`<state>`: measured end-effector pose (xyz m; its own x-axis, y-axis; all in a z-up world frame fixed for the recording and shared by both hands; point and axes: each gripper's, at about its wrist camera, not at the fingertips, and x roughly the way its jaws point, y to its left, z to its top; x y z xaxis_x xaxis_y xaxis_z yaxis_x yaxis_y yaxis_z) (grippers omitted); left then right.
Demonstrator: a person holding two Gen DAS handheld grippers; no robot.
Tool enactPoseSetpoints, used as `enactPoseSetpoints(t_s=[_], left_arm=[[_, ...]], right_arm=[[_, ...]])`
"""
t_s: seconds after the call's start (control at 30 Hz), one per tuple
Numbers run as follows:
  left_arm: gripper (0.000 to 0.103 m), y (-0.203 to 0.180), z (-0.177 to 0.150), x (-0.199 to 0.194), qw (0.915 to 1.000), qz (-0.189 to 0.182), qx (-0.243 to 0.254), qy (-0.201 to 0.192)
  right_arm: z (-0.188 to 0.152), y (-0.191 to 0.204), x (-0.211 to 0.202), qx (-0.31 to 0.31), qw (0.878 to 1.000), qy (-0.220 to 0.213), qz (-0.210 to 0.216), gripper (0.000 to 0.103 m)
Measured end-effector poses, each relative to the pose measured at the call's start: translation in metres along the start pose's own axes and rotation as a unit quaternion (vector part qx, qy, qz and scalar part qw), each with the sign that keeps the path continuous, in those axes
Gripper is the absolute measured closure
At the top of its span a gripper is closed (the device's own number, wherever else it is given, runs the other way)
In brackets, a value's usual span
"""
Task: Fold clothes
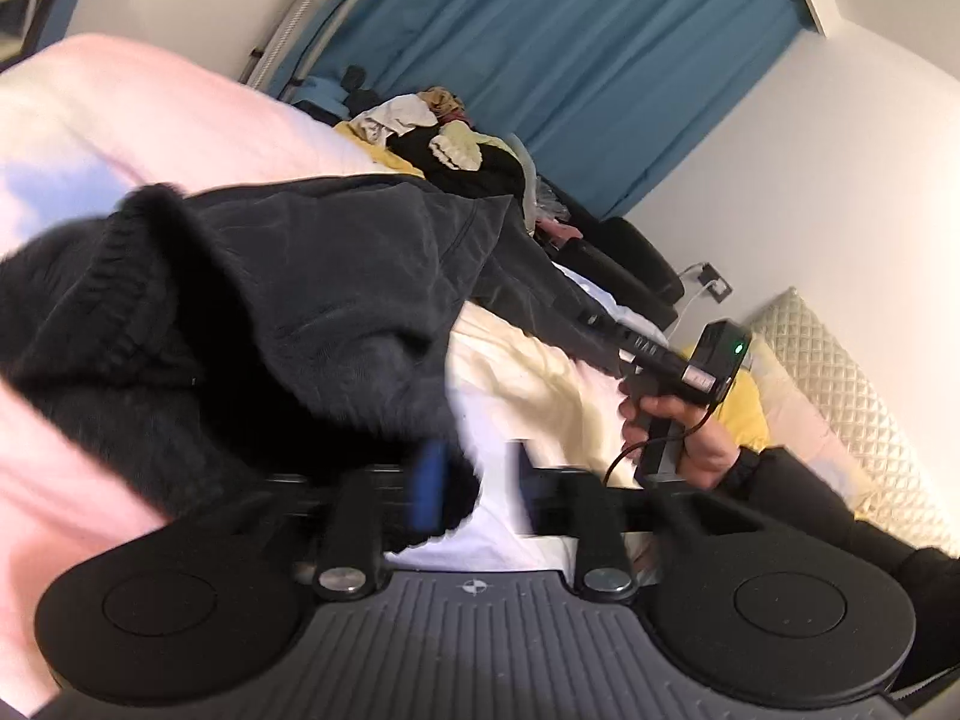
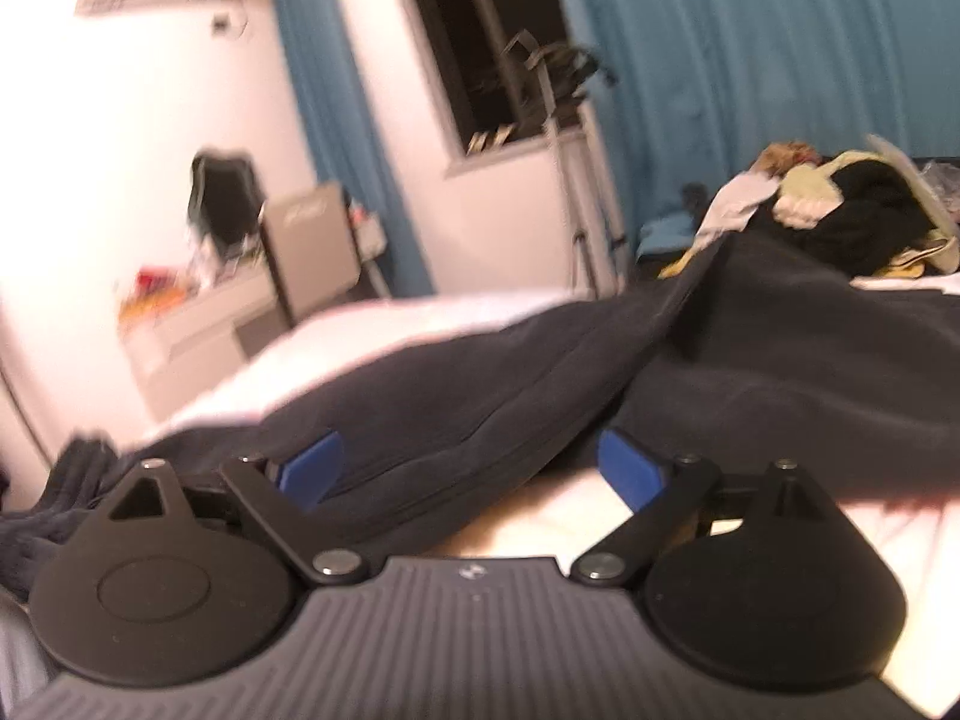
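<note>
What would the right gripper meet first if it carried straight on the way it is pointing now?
Most likely the dark garment, draped across the bed right in front of the right gripper; its open jaws already flank a fold, though blur hides the exact depth.

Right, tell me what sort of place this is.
Most likely a bedroom in a home. A dark garment lies across a bed with pale pink bedding, a quilted pillow sits by the wall, and blue curtains hang behind a pile of unsorted clothes.
</note>
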<state>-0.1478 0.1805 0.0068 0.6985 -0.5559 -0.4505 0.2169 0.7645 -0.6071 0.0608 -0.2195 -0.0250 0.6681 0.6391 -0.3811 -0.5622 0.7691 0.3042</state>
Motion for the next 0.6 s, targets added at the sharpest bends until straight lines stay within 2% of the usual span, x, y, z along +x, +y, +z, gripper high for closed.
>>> enactPoseSetpoints(t_s=[0.03, 0.1, 0.17, 0.23, 0.3, 0.33, 0.4, 0.47, 0.5, 0.6], left_arm=[[0.024, 0.002, -0.003, -0.006, 0.9999, -0.003, -0.007, -0.013], [0.023, 0.015, -0.005, -0.021, 0.9981, -0.012, -0.034, -0.050], [0.022, 0.039, -0.004, -0.035, 0.9904, 0.011, -0.088, -0.106], [0.022, 0.079, -0.005, -0.048, 0.9675, 0.047, -0.188, -0.162], [0.023, 0.124, -0.006, -0.053, 0.9339, 0.058, -0.292, -0.198], [0.023, 0.140, -0.006, -0.054, 0.9221, 0.075, -0.317, -0.208], [0.027, 0.162, -0.003, -0.053, 0.9085, 0.107, -0.341, -0.217], [0.030, 0.177, 0.001, -0.047, 0.9013, 0.113, -0.360, -0.213], [0.032, 0.182, 0.005, -0.044, 0.8997, 0.105, -0.367, -0.212], [0.035, 0.190, 0.019, -0.031, 0.9043, 0.086, -0.359, -0.215]], right_arm=[[-0.003, 0.001, 0.001, 0.004, 1.000, 0.009, 0.000, 0.010], [-0.007, 0.002, 0.000, 0.017, 1.000, 0.019, -0.001, 0.010], [-0.006, -0.001, 0.000, 0.031, 0.999, 0.017, -0.006, 0.010], [-0.006, -0.003, 0.002, 0.039, 0.999, 0.014, -0.016, 0.010], [-0.007, -0.007, 0.007, 0.043, 0.998, 0.018, -0.032, 0.009], [-0.008, -0.010, 0.009, 0.046, 0.998, 0.022, -0.040, 0.009], [-0.011, -0.016, 0.014, 0.063, 0.996, 0.031, -0.051, 0.009], [-0.012, -0.023, 0.015, 0.082, 0.994, 0.034, -0.058, 0.009], [-0.015, -0.022, 0.012, 0.088, 0.994, 0.034, -0.062, 0.009], [-0.015, -0.026, 0.016, 0.096, 0.992, 0.034, -0.069, 0.009]])
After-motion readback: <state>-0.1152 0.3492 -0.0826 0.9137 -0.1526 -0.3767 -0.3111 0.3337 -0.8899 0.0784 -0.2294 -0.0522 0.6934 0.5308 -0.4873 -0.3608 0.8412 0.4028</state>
